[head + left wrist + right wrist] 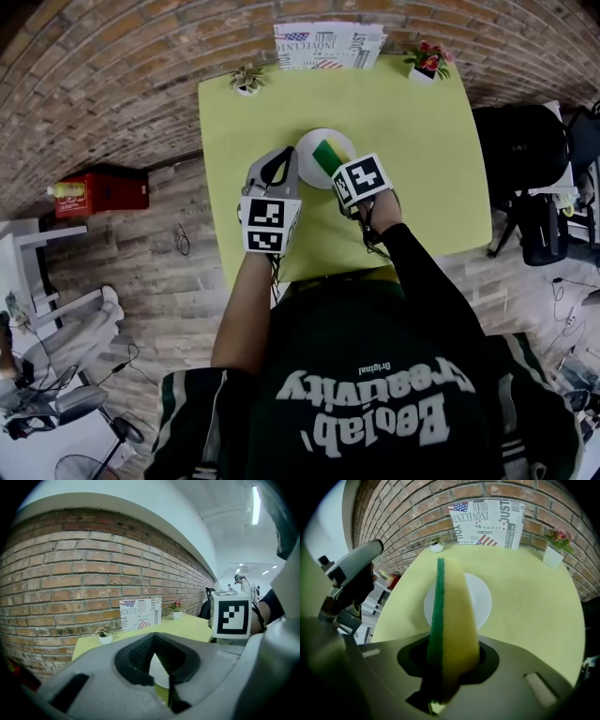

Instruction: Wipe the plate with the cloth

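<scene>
A white plate [309, 148] lies in the middle of the yellow-green table [422, 169]. My right gripper [337, 171] is shut on a yellow sponge with a green scouring side [329, 155], held on edge above the plate's near right part. In the right gripper view the sponge [452, 606] stands upright between the jaws of that gripper [451, 656], hiding the plate's [482, 597] middle. My left gripper [279, 161] sits at the plate's left rim. Its fingertips meet [154, 636], and the plate [158, 674] shows through the gap behind them.
A newspaper-print sign [328, 45] stands at the table's far edge between two small potted plants [247, 80] [427, 61]. A brick wall rises behind. A red box [98, 190] lies on the floor at left, and a black chair [520, 145] stands at right.
</scene>
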Demonstrator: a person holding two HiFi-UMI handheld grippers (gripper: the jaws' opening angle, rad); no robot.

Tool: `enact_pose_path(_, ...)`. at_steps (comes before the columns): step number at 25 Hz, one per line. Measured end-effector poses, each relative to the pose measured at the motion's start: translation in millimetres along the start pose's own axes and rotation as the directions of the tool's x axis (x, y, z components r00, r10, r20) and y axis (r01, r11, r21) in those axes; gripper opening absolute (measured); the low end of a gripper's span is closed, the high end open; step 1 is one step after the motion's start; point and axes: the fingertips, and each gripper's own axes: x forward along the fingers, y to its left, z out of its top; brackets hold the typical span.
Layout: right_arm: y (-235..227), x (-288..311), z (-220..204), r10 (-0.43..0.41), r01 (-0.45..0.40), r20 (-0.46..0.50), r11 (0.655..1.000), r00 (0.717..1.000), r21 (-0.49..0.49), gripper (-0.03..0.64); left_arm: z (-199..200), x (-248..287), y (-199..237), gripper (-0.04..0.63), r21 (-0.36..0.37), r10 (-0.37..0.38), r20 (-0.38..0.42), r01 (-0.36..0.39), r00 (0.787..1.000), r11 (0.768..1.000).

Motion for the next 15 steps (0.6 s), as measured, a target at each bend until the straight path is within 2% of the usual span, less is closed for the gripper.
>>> enact_pose_path(6,38.4,15.1,1.0,0.049,-0.052,-0.035,0.996,0.998,-0.075,0.133,-0.5,-17.2,15.4,0.005,-0.011,0.045,0.008,-0.045,0.999,0.999)
enact_pose_path(15,43.2,25.7,-4.2,0.043,-0.045,-0.049,0.998,0.998,-0.046,0.133,-7.1,-34.1,26.2,0.005,-0.017,0.069,0.019,-0.069,0.997,0.997)
